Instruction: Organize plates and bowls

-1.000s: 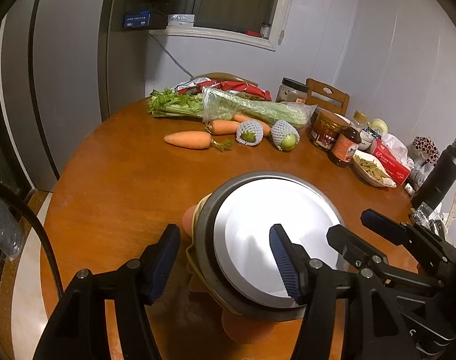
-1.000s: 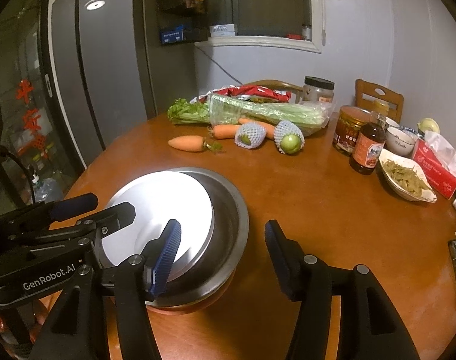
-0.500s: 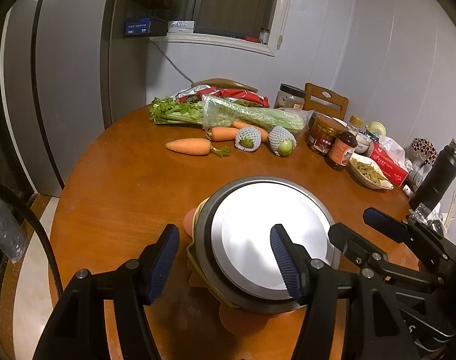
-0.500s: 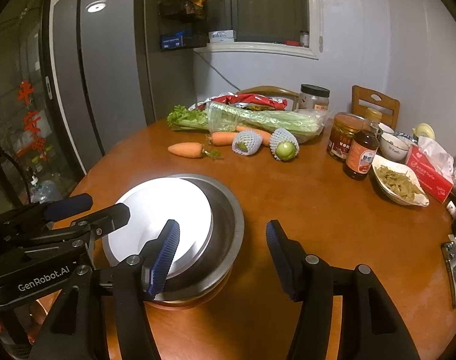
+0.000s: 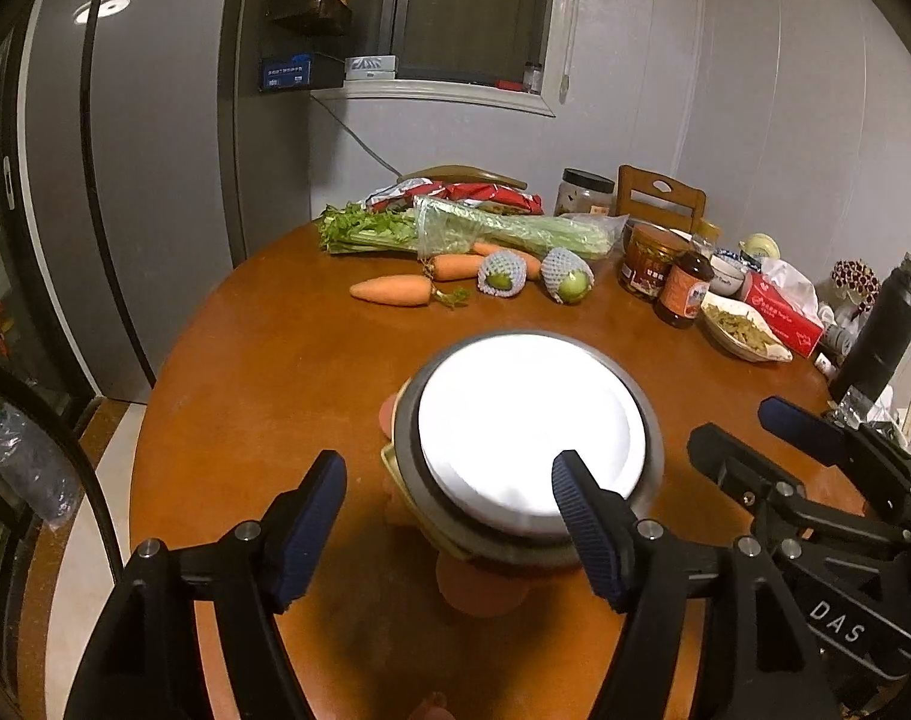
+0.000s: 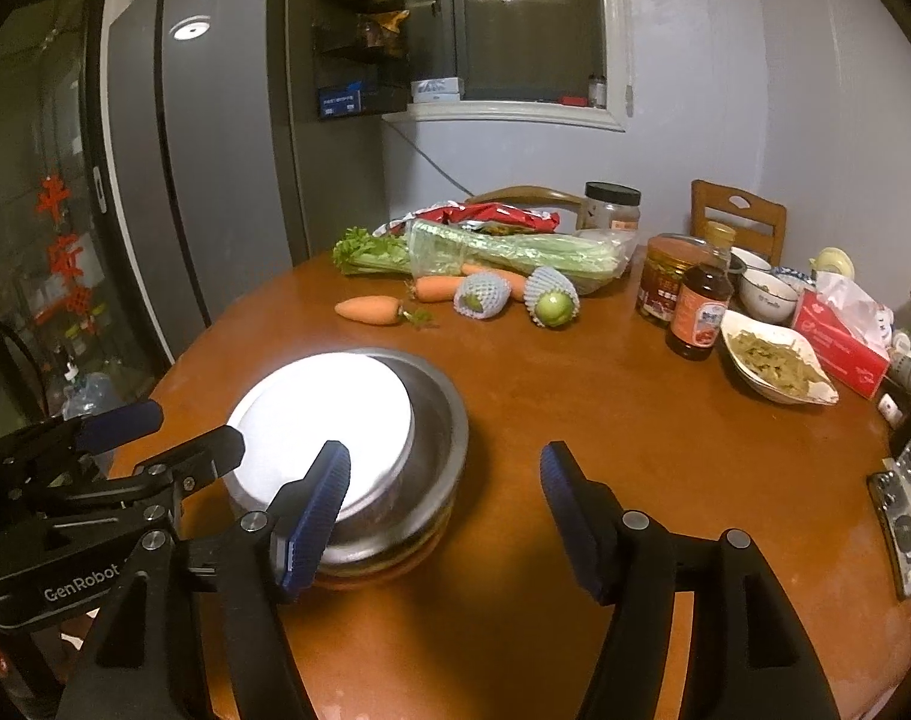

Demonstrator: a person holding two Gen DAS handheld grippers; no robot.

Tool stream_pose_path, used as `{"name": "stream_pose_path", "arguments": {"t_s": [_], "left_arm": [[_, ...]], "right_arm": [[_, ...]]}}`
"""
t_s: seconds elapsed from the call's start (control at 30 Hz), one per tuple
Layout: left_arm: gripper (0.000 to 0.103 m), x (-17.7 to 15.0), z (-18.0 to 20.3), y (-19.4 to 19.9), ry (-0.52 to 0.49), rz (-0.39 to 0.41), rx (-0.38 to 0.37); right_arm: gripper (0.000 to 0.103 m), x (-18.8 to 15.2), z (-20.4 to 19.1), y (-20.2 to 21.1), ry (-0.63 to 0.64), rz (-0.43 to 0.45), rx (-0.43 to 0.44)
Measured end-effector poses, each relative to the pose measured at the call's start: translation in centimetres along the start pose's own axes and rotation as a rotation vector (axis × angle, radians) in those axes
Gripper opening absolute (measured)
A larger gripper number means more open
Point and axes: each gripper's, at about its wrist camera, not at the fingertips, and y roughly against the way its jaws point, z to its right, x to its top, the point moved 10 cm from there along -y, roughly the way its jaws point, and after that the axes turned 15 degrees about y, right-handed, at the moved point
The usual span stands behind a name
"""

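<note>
On the round wooden table, near its front edge, stands a stack of dishes: a white plate lies flat inside a metal bowl, and the bowl sits on further pale and orange dishes, of which only the edges show below it. Both tools flank this stack. From its own camera, the left gripper sits before the stack; its jaws are opening, nothing is clamped between them, and the right blue pad overlaps the plate's near rim in the picture without a visible grip. From its own camera, the right gripper is positioned to the right of the stack; its jaws are also opening, with bare tabletop between them and the left pad just in front of the bowl's edge. Well beyond the stack lie two carrots, two green fruits in foam netting and bagged celery. Along the right side stand a sauce bottle, a red-lidded jar, a dish of greenish food and a red tissue box.
</note>
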Motion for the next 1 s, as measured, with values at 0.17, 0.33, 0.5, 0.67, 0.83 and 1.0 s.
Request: {"name": "stream_pose_path", "arguments": {"t_s": [0.17,0.33,0.5,0.67,0.83,1.0], "left_arm": [[0.071,-1.8,-0.3,1.2,-0.003,-0.01,0.021],[0.071,-3.8,-0.5,2.2,0.005,-0.023,0.034],[0.072,-6.4,-0.4,2.7,0.006,-0.048,0.042],[0.072,-7.7,-0.4,3.2,0.007,-0.034,0.051],[0.072,-9.1,-0.3,2.8,-0.008,-0.052,0.062],[0.072,-9.4,-0.7,2.8,0.0,-0.058,0.063]], "right_arm": [[0.068,-1.6,-0.1,1.7,-0.003,-0.004,-0.001],[0.068,-3.7,-1.2,3.1,0.014,-0.018,0.018],[0.069,-5.2,-2.0,4.8,-0.017,0.015,0.032],[0.069,-7.1,-1.8,5.3,-0.021,-0.014,0.022],[0.069,-8.7,-1.3,5.7,-0.039,-0.034,0.014],[0.069,-9.0,-1.5,6.0,-0.032,-0.037,0.017]]}}
